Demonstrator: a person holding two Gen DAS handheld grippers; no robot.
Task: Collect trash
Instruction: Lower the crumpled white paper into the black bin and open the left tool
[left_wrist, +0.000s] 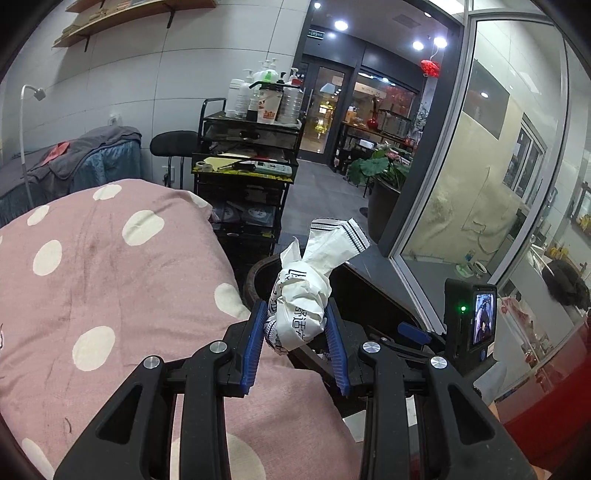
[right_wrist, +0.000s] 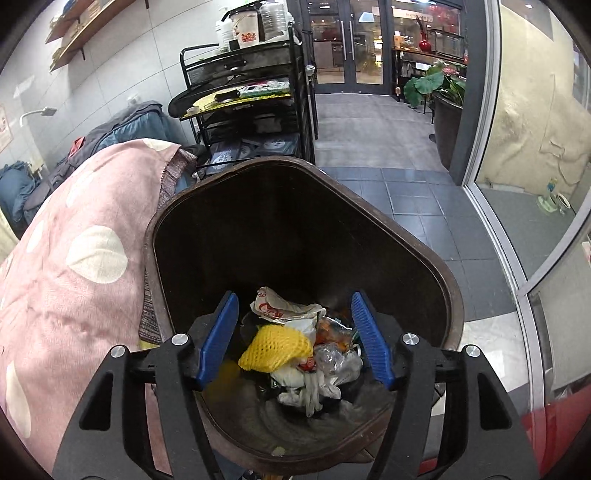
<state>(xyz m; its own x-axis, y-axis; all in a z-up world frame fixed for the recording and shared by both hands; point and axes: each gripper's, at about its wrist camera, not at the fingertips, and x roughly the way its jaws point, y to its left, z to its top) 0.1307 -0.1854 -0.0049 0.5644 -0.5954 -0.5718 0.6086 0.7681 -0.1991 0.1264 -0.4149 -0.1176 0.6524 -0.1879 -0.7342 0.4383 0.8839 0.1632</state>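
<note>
In the left wrist view, the left gripper (left_wrist: 295, 325) held a crumpled white wrapper (left_wrist: 301, 310), its blue jaws closed against both sides of the wad. The wrapper's loose printed end flared up and to the right, free of the jaws. Behind and below it lay the dark bin (left_wrist: 354, 295), its rim partly hidden by the wad. The wrapper seemed to hang near the bin's edge rather than over its middle, though the fisheye made that hard to judge. To the left a pink dotted blanket (left_wrist: 110, 280) covered a bed that pressed close against the bin. The right gripper's body and small screen showed at the lower right.

In the right wrist view, the right gripper (right_wrist: 295, 339) hung over the bin's mouth (right_wrist: 443, 280) with its jaws spread wide and nothing between them. On the bin's bottom lay trash (right_wrist: 317, 354): a yellow foam net (right_wrist: 275, 349), a printed paper bag, clear plastic and white scraps. The blanket touched the bin's left rim.

The main risk was a release off the opening. If the left jaws opened while the wad sat near the rim, it could strike the edge and roll onto the blanket or drop to the tiled floor (right_wrist: 406, 192). The light flared end could also catch on a jaw pad as the grip loosened and drag the wrapper aside. The two grippers were close together over one bin, so a sideways swing by the left one could knock the right.
</note>
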